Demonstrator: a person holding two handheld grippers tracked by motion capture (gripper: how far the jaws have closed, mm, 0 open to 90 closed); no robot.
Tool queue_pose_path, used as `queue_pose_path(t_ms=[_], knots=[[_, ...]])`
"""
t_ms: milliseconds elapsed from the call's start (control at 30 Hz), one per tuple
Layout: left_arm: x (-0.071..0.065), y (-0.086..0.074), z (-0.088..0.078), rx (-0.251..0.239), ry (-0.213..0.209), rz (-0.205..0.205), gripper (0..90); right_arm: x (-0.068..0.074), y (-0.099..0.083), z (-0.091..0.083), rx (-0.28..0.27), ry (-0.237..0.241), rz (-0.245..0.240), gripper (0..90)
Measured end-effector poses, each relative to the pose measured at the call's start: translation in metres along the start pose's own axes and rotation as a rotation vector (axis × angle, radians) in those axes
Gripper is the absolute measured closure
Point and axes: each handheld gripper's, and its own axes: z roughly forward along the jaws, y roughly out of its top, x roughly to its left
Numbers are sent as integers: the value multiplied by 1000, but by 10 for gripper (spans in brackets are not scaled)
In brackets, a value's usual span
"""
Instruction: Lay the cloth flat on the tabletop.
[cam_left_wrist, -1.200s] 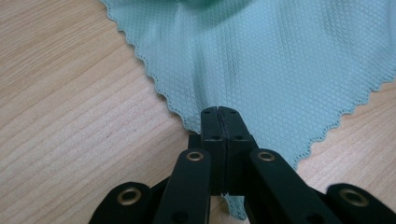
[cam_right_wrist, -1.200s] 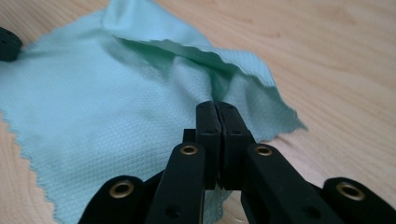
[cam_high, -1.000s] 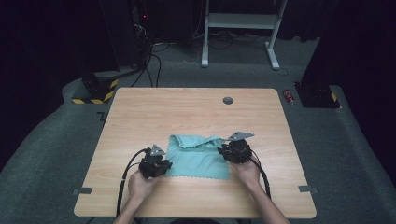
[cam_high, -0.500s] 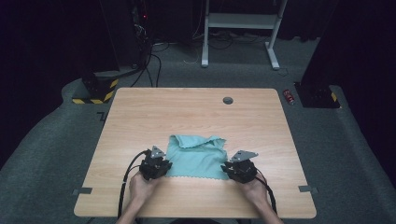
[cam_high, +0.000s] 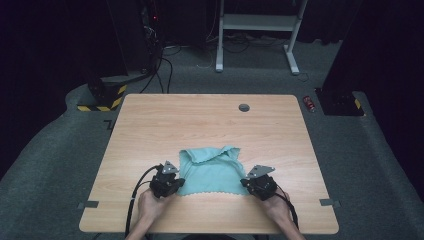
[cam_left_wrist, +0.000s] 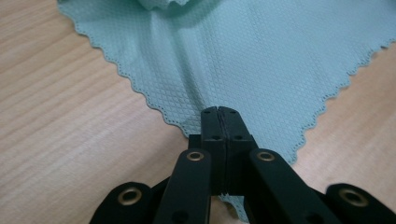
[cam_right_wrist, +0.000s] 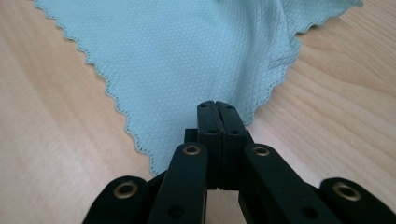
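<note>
A light wooden table (cam_high: 210, 130) with a small round grey grommet (cam_high: 244, 107) near its far edge stands on grey carpet (cam_high: 55, 165), with a red can (cam_high: 310, 103), a white desk frame (cam_high: 257, 22) and black cables (cam_high: 162, 70) beyond.

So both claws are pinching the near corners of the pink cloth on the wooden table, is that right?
Not quite: the cloth is light teal, not pink, as the high view shows. The left claw and right claw do pinch its near corners on the wooden table.
</note>
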Motion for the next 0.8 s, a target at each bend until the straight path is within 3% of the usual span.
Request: queue_pose_path(t_ms=[67, 167, 200, 333, 367, 567, 667, 800], knots=[[-1, 0, 0, -3, -1, 5, 884, 1, -2, -2, 2, 7, 0, 896], [0, 4, 0, -36, -32, -15, 758, -1, -3, -5, -17, 18, 6, 847], [2, 11, 2, -70, -48, -26, 726, -5, 3, -7, -61, 23, 37, 821], [4, 26, 9, -97, 2, -38, 637, -7, 16, -6, -114, 13, 54, 797], [5, 35, 16, -94, 28, -32, 627, -10, 26, 1, -144, -4, 59, 790], [2, 51, 36, -70, 32, -8, 618, -16, 38, 28, -157, -23, 97, 746], [1, 52, 44, -41, 25, -3, 618, -16, 36, 38, -137, -24, 106, 737], [3, 54, 47, -54, 40, -14, 603, -16, 34, 46, -115, -28, 101, 704]])
